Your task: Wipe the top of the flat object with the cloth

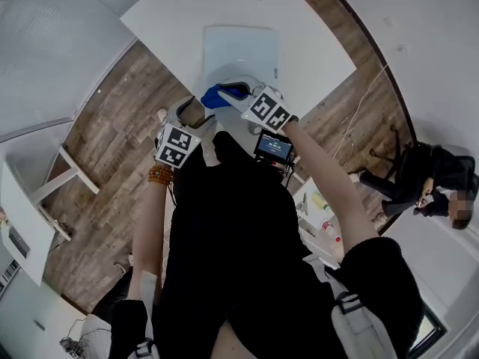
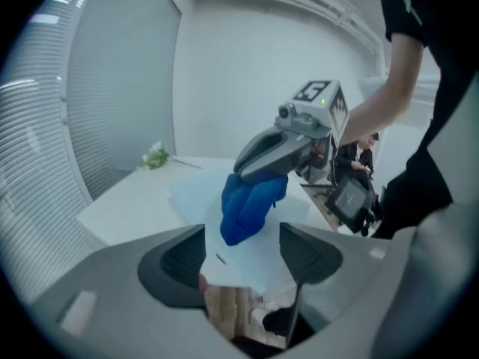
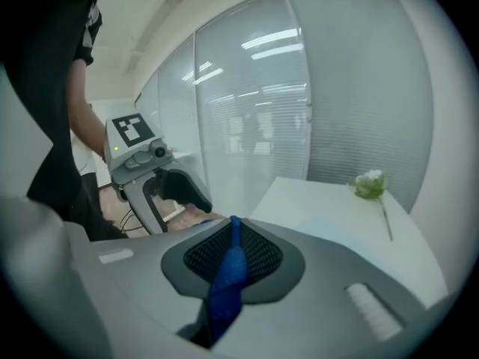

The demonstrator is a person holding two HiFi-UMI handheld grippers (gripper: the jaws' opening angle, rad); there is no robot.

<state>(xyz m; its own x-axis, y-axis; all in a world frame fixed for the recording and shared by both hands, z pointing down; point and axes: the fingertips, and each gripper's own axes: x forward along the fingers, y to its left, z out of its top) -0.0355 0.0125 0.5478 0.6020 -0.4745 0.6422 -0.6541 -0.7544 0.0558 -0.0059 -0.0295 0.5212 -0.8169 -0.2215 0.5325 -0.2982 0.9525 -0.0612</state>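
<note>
Right gripper (image 3: 230, 254) is clamping the cloth (image 2: 251, 204) above the panel (image 1: 239, 51); left gripper (image 2: 241, 256) is hovering alongside, jaws apart, empty.

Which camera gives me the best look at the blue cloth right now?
The left gripper view: the blue cloth hangs bunched and almost whole from the right gripper's shut jaws. The right gripper view shows the cloth only as a thin strip pinched between its jaws. The head view shows the cloth only as a small blue patch beside that gripper.
</note>
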